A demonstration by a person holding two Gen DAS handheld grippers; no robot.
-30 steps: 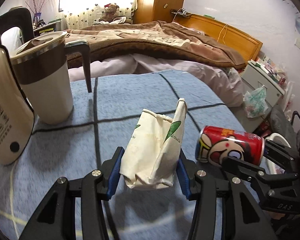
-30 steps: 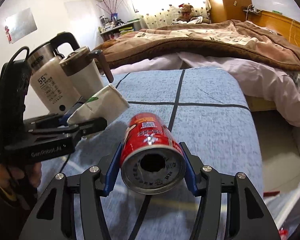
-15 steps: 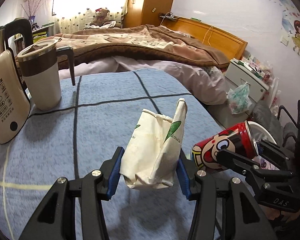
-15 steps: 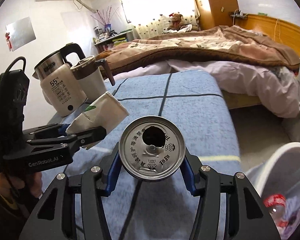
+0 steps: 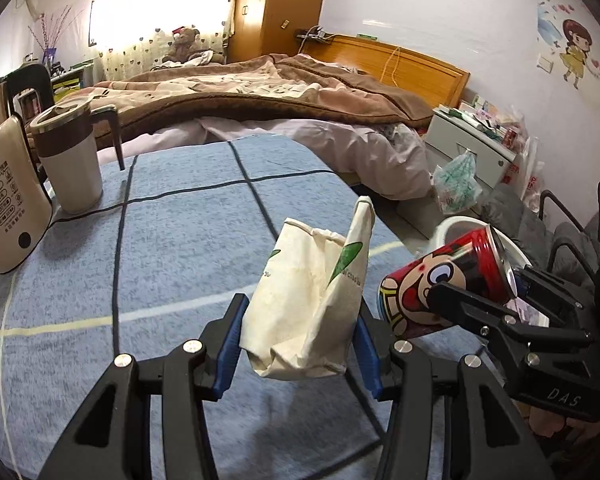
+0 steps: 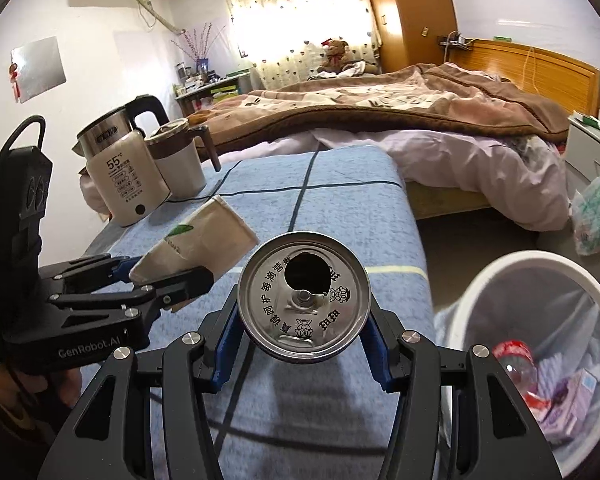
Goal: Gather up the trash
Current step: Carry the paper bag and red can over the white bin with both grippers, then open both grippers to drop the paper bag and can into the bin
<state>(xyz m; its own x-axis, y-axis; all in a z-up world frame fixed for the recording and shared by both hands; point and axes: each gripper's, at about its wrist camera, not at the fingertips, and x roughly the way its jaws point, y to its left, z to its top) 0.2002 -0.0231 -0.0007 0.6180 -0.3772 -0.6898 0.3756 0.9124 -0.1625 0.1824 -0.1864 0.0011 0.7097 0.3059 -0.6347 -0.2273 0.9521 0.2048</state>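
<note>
My left gripper (image 5: 298, 336) is shut on a crumpled white paper cup (image 5: 312, 300) with green print, held above the blue table cloth (image 5: 172, 248). My right gripper (image 6: 302, 340) is shut on a red cartoon drink can (image 6: 303, 300), its opened top facing the camera. The can also shows in the left wrist view (image 5: 444, 280), to the right of the cup. The cup and left gripper show in the right wrist view (image 6: 198, 240), left of the can. A white trash bin (image 6: 496, 276) stands on the floor to the right, with several pieces of trash inside.
A cream electric kettle (image 6: 122, 176) and a white lidded jug (image 6: 178, 160) stand at the table's far left. A bed with a brown blanket (image 6: 380, 108) lies behind the table. A white bedside cabinet (image 5: 468, 140) and a plastic bag (image 5: 458, 184) are at the right.
Both grippers have moved back and to the right with their loads. The can has tipped so that its top faces the camera. The trash bin has come further into view.
</note>
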